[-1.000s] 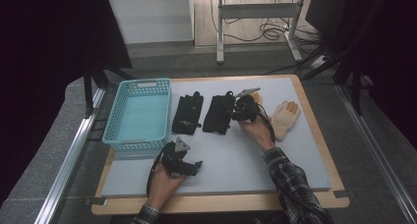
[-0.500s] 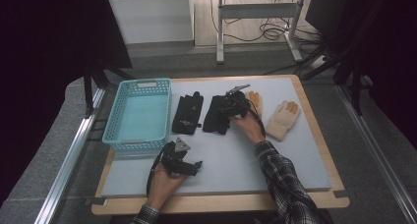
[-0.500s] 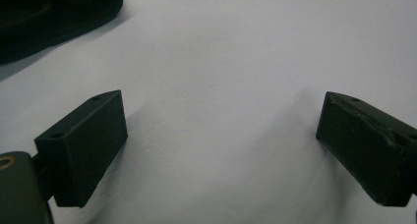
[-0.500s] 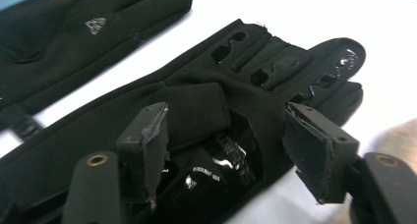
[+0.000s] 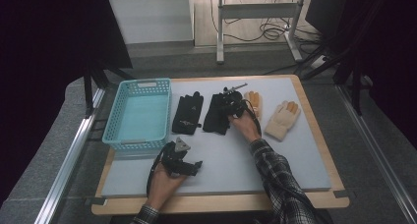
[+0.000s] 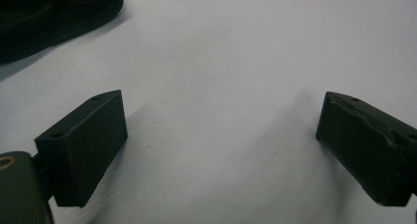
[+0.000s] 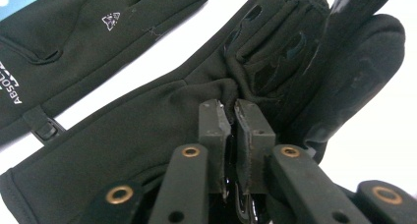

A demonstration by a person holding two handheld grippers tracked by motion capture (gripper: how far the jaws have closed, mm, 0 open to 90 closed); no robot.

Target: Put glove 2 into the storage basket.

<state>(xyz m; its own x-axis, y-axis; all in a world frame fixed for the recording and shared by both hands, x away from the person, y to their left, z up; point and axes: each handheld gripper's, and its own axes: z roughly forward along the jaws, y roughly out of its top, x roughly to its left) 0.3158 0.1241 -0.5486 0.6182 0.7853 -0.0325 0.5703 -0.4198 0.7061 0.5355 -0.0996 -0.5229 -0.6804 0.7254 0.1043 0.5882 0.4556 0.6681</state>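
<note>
Right gripper (image 7: 231,111) shifted onto one of two black gloves (image 7: 147,135), pinching it.

My table (image 5: 295,175) has a pale grey mat. On it lie a turquoise basket (image 5: 138,115), two black gloves (image 5: 188,113) and two tan gloves (image 5: 281,120).

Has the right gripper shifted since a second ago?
Yes. The right gripper has moved left, away from the tan glove, onto the black glove; its jaws have just closed, pinching that glove's fabric.
</note>
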